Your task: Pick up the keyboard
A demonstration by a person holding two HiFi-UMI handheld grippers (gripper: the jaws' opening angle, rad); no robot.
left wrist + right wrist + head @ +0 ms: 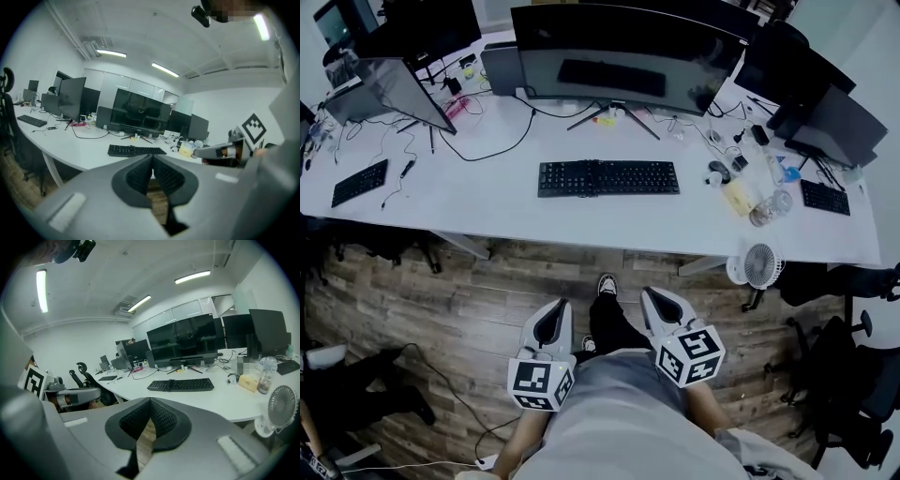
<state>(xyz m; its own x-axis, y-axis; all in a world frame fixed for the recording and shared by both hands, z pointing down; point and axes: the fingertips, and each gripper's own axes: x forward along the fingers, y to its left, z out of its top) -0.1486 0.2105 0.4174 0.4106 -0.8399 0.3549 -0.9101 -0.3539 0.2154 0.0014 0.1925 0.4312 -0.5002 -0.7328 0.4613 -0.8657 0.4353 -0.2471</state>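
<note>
Both pairs of jaws were closed, ribbed pads meeting at the tips with nothing between them. The left gripper (pixel 152 161) and the right gripper (pixel 150 404) were held low in front of the person, side by side over the wooden floor (pixel 441 309). Neither was over the desk (pixel 487 202), and both pointed toward it at a shallow downward slant.

The keyboard (pixel 608 177) lay flat on the white desk, about midway along its length and nearer the front edge than the back. It sat parallel to that edge, directly below the foot of the wide curved monitor (pixel 623 56). Bare desk surrounded it on all sides. A cable (pixel 502 150) curled off toward the back left, and small clutter (pixel 718 172) sat toward the right end. A second keyboard (pixel 359 182) rested near the left end, and a small fan (pixel 761 263) stood at the front edge on the right.

By its look, the keyboard would be a long, thin, rigid slab, light for its length and low against the desk. A single pinch at one end would probably let it swing or tip. Taking the two short ends, one gripper on each, or clamping the front and back long edges, seemed the steadier hold. Its keycaps might give under the pads, so the frame edge was the better purchase. Whether a cord tied it to anything could not be made out. Both jaws would need to open before any grasp.
</note>
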